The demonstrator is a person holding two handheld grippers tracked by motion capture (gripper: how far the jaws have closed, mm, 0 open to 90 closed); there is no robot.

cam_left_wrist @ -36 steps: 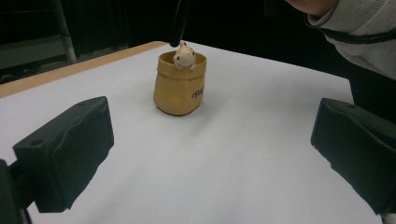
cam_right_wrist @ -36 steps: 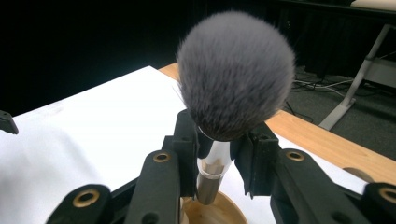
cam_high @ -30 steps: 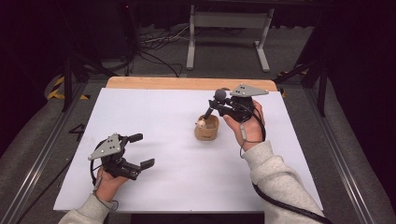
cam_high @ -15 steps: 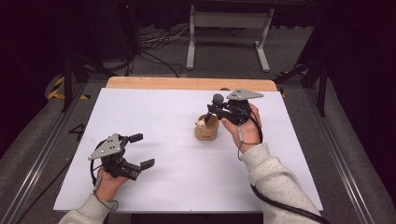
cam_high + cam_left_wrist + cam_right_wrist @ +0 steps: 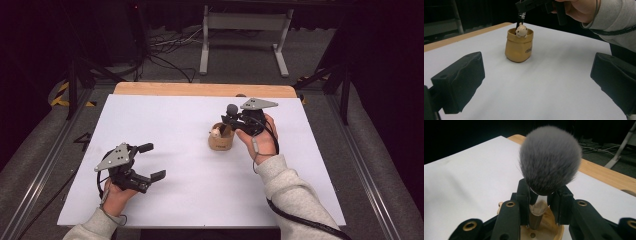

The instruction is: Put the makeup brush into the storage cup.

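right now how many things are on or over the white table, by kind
hand-held grippers: 2, the left hand-held gripper and the right hand-held gripper
makeup brush: 1
tan pot with a small figure at its rim: 1
total: 4
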